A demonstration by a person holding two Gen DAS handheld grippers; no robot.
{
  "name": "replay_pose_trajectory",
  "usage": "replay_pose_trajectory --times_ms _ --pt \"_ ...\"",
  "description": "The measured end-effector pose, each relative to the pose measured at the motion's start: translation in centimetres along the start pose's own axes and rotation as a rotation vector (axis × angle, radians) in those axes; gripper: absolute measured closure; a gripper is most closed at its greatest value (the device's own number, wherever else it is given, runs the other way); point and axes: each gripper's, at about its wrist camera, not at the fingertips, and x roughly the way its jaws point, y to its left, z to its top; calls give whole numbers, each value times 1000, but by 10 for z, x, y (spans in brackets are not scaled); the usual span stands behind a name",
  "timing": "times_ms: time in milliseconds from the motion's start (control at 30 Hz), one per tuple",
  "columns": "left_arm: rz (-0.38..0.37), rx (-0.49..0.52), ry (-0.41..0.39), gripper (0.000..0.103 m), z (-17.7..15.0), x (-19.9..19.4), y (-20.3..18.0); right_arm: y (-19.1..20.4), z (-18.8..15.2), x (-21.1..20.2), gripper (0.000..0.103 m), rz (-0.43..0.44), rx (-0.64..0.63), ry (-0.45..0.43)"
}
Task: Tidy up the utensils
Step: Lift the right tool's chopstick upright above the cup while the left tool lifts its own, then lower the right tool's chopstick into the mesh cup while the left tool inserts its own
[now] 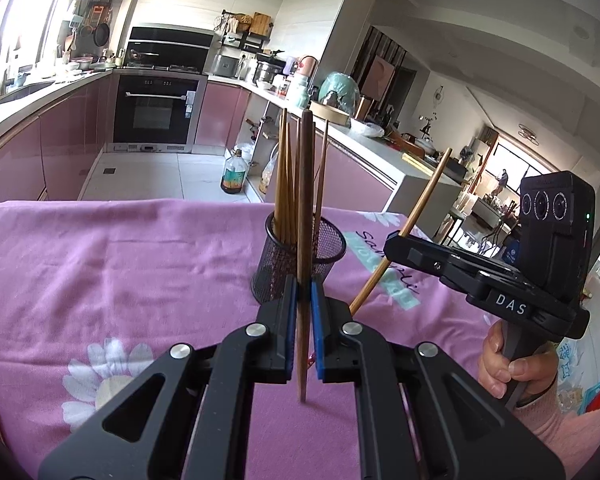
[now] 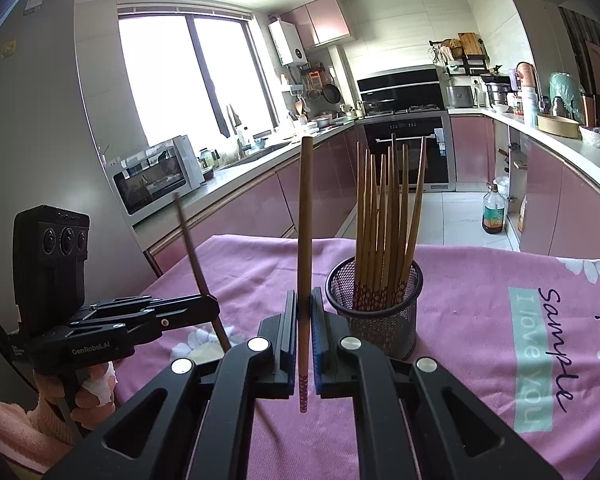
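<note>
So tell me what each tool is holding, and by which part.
Left tool: a dark chopstick, gripped low on its shaft. Right tool: a lighter chopstick, gripped just above its patterned end.

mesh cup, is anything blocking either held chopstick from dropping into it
Nothing visible does: the mesh cup stands open-topped, though the chopsticks inside crowd it, leaving its near-left side freest.

Just ahead of both jaws the mesh cup point(image 2: 376, 312) with upright chopsticks point(image 2: 384, 216) blocks the way. The pink cloth point(image 1: 120, 248) on the table lies bare to each side.
</note>
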Motion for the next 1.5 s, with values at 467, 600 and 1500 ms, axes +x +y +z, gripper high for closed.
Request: replay_pose_trajectory --times_ms 467,600,1500 --pt "0 11 -34 95 16 -2 -5 0 8 -5 98 -23 -19 -31" --pt "1 19 -42 95 20 -5 -6 -1 11 -7 98 -30 -25 -40" --pt "13 77 -106 95 48 -5 -18 2 29 -20 98 -67 -61 -96"
